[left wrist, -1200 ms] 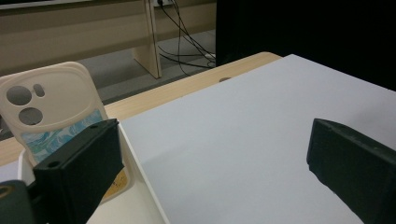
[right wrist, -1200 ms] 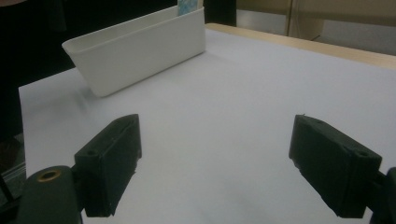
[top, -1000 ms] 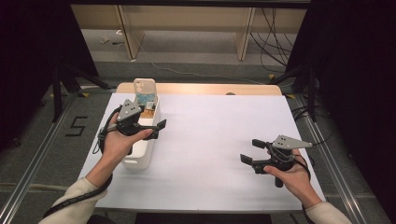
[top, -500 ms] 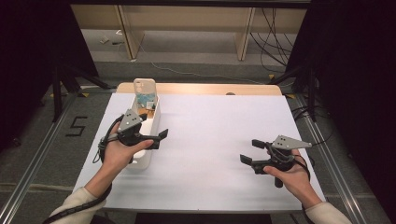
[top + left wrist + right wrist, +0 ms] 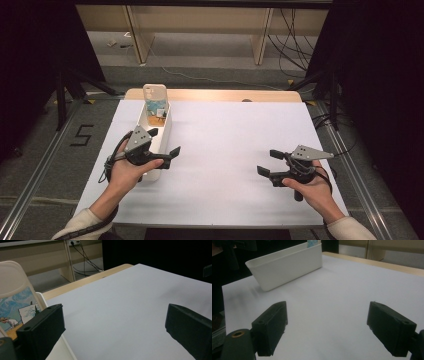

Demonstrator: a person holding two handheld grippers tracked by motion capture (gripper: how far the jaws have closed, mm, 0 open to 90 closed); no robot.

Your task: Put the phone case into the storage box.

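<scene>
A long white bin (image 5: 164, 126) stands on the left of the white table top (image 5: 235, 125). A cream phone case (image 5: 154, 99) with a painted picture stands upright in the bin's far end. My left gripper (image 5: 164, 141) hovers over the bin's near end, open, with nothing between its jaws. In the left gripper view the left gripper (image 5: 115, 332) has the phone case (image 5: 15, 297) and the bin's rim (image 5: 41, 298) at its left. My right gripper (image 5: 268, 162) rests open near the table's right front. The right gripper (image 5: 332, 330) looks across bare sheet at the bin (image 5: 287, 265).
A wooden strip (image 5: 215, 94) runs along the table's far edge, with cables (image 5: 280, 40) and wooden legs on the floor behind. Metal rails (image 5: 45, 165) flank the table on both sides. Dark curtains close off left and right.
My left hand has drawn back toward the table's near edge and sunk a little, from over the bin's middle to its near end. The right hand has kept still.
</scene>
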